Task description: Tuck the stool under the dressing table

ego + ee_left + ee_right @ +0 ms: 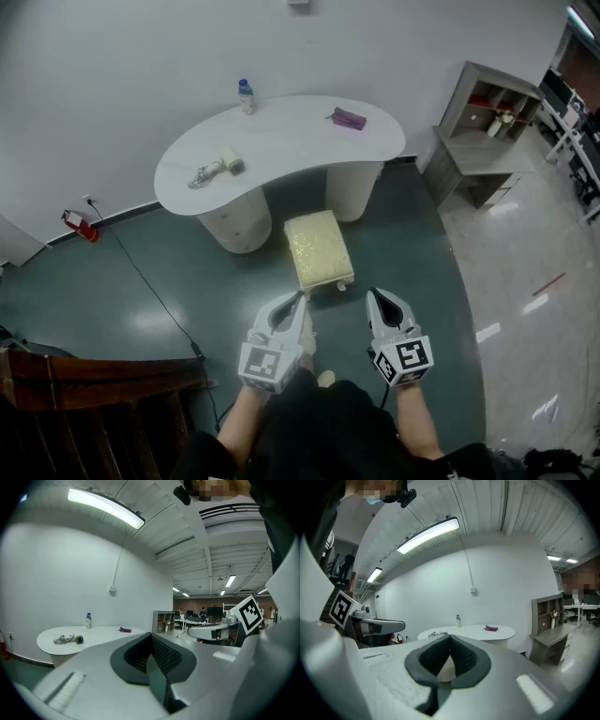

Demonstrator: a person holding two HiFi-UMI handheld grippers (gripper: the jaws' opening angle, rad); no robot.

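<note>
Both tongs are closed tight with nothing in them. The left gripper [298, 302] and right gripper [373, 296] are side by side, tips near the stool [319, 248]. The stool sits mostly clear of the dressing table [281, 141], far end between its pedestals [234, 220].

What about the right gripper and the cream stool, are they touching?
Apart. In the head view, a strip of dark floor shows between the closed tip of the right gripper and the near edge of the stool.
</note>
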